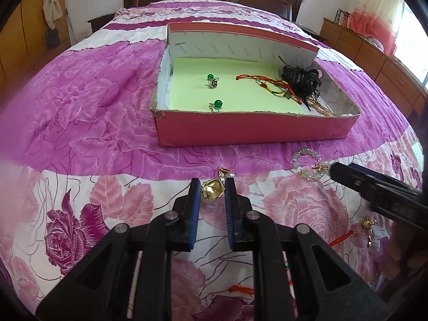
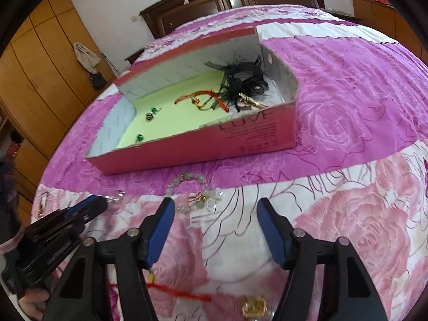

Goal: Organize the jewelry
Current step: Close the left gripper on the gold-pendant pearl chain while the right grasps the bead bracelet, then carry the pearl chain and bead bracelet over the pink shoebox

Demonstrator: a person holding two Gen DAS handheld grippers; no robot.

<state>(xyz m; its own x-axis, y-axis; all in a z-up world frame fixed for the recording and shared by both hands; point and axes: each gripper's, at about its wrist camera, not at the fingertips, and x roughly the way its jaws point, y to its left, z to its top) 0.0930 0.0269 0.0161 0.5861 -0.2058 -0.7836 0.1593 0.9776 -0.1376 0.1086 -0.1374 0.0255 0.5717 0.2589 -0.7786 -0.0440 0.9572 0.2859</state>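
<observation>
Gold pendant (image 1: 212,191) sat between the nearly closed jaws of the left gripper (image 1: 212,187), in front of the red box (image 1: 254,131); contact could not be confirmed. Right of it, the bead bracelet (image 2: 195,192) lay just ahead of the right gripper (image 2: 215,208), whose jaws stood wide open. Inside the box lay green earrings (image 1: 214,80), a cord and a black hairpiece (image 1: 301,80).

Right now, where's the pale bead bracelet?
The pale bead bracelet lies on the bedspread, outside the red box near its front wall, just ahead of the open right tool.
</observation>
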